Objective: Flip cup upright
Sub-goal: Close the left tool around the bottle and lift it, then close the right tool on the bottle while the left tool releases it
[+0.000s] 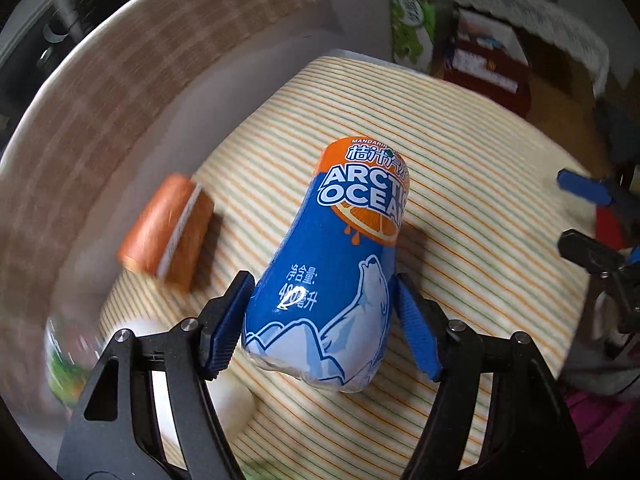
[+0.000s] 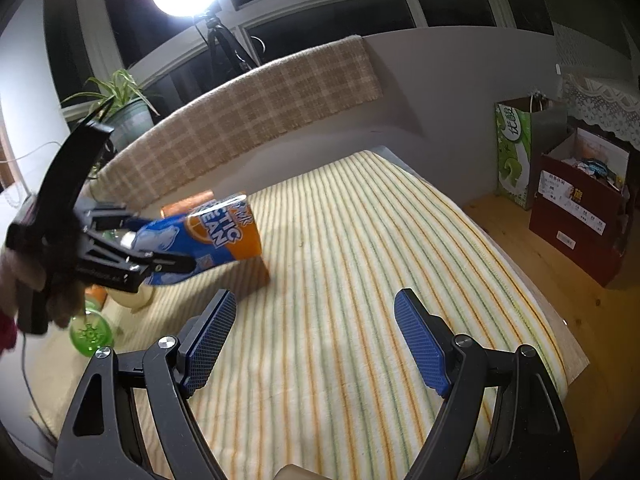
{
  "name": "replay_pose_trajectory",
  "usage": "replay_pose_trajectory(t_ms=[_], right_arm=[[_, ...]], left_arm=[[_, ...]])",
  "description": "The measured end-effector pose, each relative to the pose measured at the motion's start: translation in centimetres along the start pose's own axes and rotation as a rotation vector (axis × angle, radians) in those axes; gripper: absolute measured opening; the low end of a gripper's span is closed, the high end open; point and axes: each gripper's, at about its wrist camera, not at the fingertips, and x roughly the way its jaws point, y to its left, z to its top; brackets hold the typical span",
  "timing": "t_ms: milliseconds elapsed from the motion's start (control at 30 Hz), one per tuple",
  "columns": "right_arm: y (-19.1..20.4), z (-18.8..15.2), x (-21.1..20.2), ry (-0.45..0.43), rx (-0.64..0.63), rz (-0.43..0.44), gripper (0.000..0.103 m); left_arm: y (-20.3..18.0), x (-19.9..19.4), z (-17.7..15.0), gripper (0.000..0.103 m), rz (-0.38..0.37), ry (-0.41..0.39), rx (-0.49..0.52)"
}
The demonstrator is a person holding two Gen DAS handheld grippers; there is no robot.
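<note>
The cup (image 1: 340, 256) is a blue and orange "Arctic Ocean" drink cup with a polar bear print. My left gripper (image 1: 324, 328) is shut on its lower body and holds it tilted above the striped cloth (image 1: 480, 184), orange end pointing away. In the right wrist view the cup (image 2: 212, 240) hangs at the left, nearly level, in the left gripper (image 2: 160, 256). My right gripper (image 2: 316, 340) is open and empty over the striped cloth (image 2: 360, 260), well to the right of the cup.
An orange cup (image 1: 168, 228) lies on its side at the cloth's left. A green-based bottle (image 2: 90, 334) and a pale object (image 2: 132, 298) lie at the left edge. A checked cloth (image 2: 248, 120) drapes the wall behind. Boxes (image 2: 580, 204) stand on the wooden floor, right.
</note>
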Motion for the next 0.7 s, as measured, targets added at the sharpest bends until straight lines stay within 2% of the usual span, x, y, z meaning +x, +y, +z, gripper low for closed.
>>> replay_pose_trajectory(t_ms=[167, 233, 333, 433, 533, 700], right_arm=[[0.9, -0.1, -0.9, -0.006, -0.022, 0.018, 0.082], [1.3, 0.0, -1.1, -0.005, -0.03, 0.029, 0.082], [2.0, -0.1, -1.4, -0.005, -0.043, 0.043, 0.082], [2.7, 0.0, -1.5, 0.005, -0.055, 0.064, 0.082], [3.3, -0.1, -1.6, 0.019, -0.067, 0.085, 0.082], [4.3, -0.2, -1.7, 0.057, -0.087, 0.123, 0.081]], left_arm=[[1.0, -3.1, -3.8, 0.072, 0.007, -0.104, -0.19], [1.2, -4.4, -5.2, 0.072, 0.041, -0.165, -0.291], [0.8, -5.9, -8.3, 0.072, 0.023, -0.248, -0.474], [-0.2, -6.5, -10.9, 0.072, 0.039, -0.305, -0.62], [-1.0, -6.6, -13.4, 0.072, 0.019, -0.34, -0.773], [-1.9, -5.6, -15.1, 0.072, 0.035, -0.32, -0.865]])
